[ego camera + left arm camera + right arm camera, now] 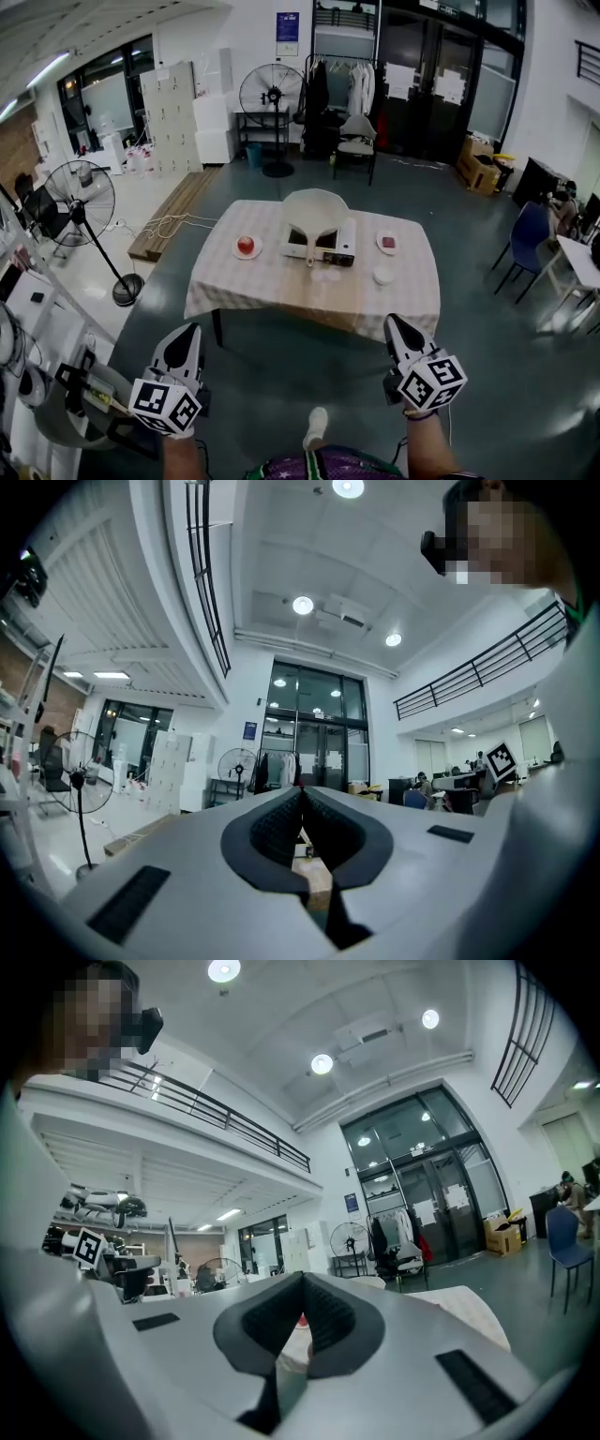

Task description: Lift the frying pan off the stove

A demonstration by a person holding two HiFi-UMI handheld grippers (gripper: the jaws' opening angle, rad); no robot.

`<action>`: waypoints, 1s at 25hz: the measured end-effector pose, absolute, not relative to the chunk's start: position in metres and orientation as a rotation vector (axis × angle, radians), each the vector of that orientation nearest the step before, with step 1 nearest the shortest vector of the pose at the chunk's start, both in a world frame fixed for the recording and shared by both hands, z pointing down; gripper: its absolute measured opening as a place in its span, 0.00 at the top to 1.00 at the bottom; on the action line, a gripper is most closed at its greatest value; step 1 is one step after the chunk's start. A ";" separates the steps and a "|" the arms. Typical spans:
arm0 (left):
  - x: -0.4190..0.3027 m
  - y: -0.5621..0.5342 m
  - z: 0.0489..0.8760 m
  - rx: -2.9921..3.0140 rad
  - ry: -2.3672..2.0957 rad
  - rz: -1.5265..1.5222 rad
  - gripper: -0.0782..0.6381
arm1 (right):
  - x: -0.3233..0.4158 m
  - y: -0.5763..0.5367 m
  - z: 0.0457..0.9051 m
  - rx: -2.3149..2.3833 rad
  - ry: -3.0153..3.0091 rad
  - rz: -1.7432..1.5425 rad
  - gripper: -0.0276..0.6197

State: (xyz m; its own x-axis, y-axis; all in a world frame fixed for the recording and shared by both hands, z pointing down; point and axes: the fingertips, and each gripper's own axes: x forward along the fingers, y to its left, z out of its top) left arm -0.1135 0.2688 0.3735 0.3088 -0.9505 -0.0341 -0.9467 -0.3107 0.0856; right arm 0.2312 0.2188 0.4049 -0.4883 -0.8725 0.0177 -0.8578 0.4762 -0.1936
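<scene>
Table point(281, 292) w/ checked cloth stands at 12 o'clock from the person, well apart. Stove point(343, 240) sits mid-table, and the pale frying pan point(314, 211) rests on it, handle toward 6 o'clock. Left gripper point(191, 330) at 7 o'clock and right gripper point(395, 322) at 5 o'clock of the head view, both w/ jaws pressed together, nothing between them. A plate point(256, 253) w/ a red item lies at 9 o'clock of the stove, a 2nd plate point(381, 247) at 3 o'clock. Step looks like the approach, pan not yet touched; next calls for closing in on the table, parting one set of jaws & lining up w/ the handle
</scene>
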 end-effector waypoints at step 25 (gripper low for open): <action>-0.059 0.002 0.364 2.575 -1.770 0.002 0.86 | 0.282 -0.042 0.416 -1.606 2.588 -0.316 0.95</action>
